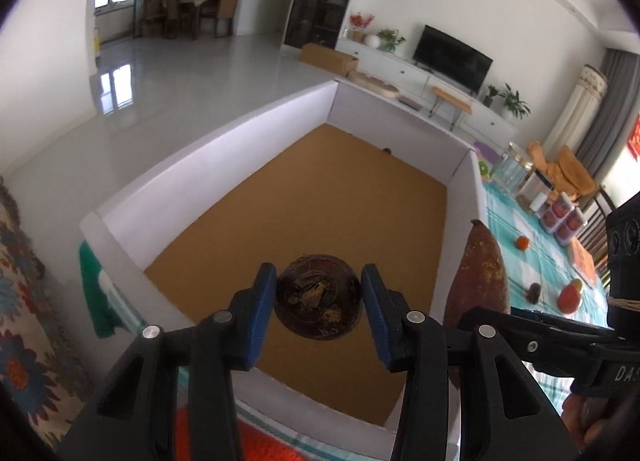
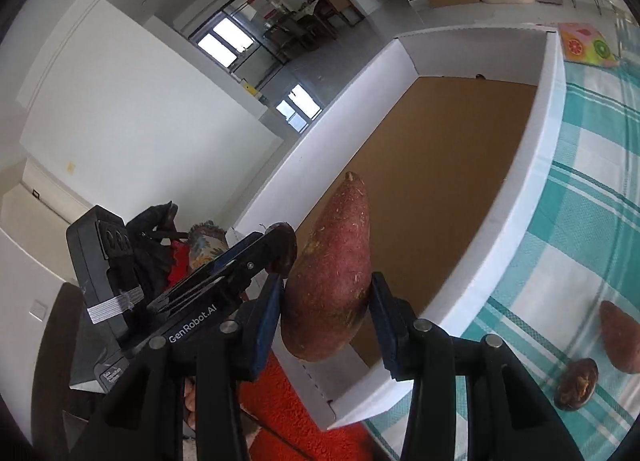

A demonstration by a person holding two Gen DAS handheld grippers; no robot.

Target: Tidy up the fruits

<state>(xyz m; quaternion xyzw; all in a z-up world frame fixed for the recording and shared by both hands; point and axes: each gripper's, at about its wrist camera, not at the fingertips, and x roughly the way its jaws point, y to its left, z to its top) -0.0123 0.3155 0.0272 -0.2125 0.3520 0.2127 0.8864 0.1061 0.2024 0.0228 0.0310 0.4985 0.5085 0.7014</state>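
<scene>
My left gripper (image 1: 319, 299) is shut on a dark round mangosteen (image 1: 319, 297) and holds it above the brown floor of a white-walled box (image 1: 208, 165). My right gripper (image 2: 326, 303) is shut on a reddish sweet potato (image 2: 332, 277), held upright over the box's near corner (image 2: 480, 297). The sweet potato also shows in the left wrist view (image 1: 478, 273), just right of my left gripper. The left gripper with its mangosteen (image 2: 285, 247) shows in the right wrist view, just left of the sweet potato.
On the teal checked tablecloth (image 2: 592, 221) right of the box lie another sweet potato (image 2: 622, 335) and another mangosteen (image 2: 576, 383). In the left wrist view, small fruits (image 1: 568, 297), jars (image 1: 512, 171) and plastic containers (image 1: 560, 213) stand on the table's right side.
</scene>
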